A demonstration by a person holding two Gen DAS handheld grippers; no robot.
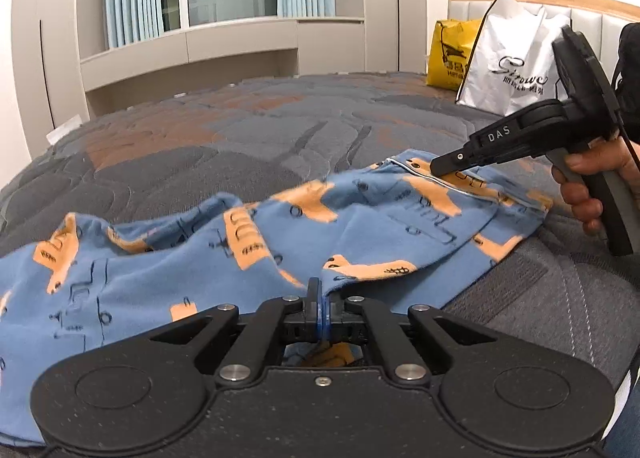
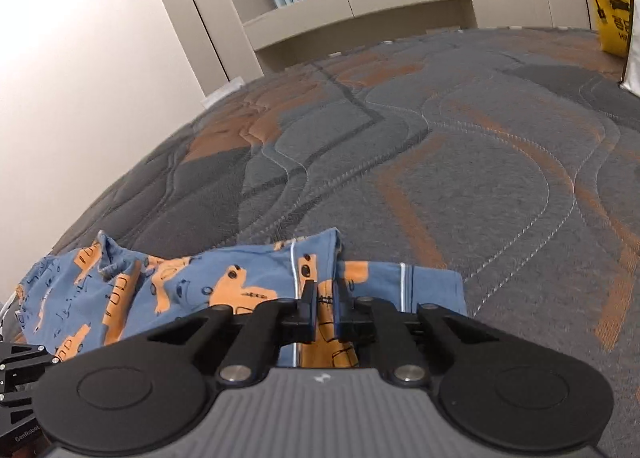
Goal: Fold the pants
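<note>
Left wrist view: soft blue cotton pants (image 1: 248, 242) printed with orange vehicles lie rumpled on a quilted grey-and-orange bed (image 1: 224, 138).
Left tool (image 1: 320, 298) is clenched on a fabric fold at the near edge; right tool (image 2: 325, 298), gripped by a hand (image 1: 592, 186), pinches the white-piped hem. Broad bare quilt stretches beyond toward a yellow bag (image 1: 452, 54).

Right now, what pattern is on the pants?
Blue pants with orange vehicle prints outlined in dark lines, clearest in the left wrist view.
</note>
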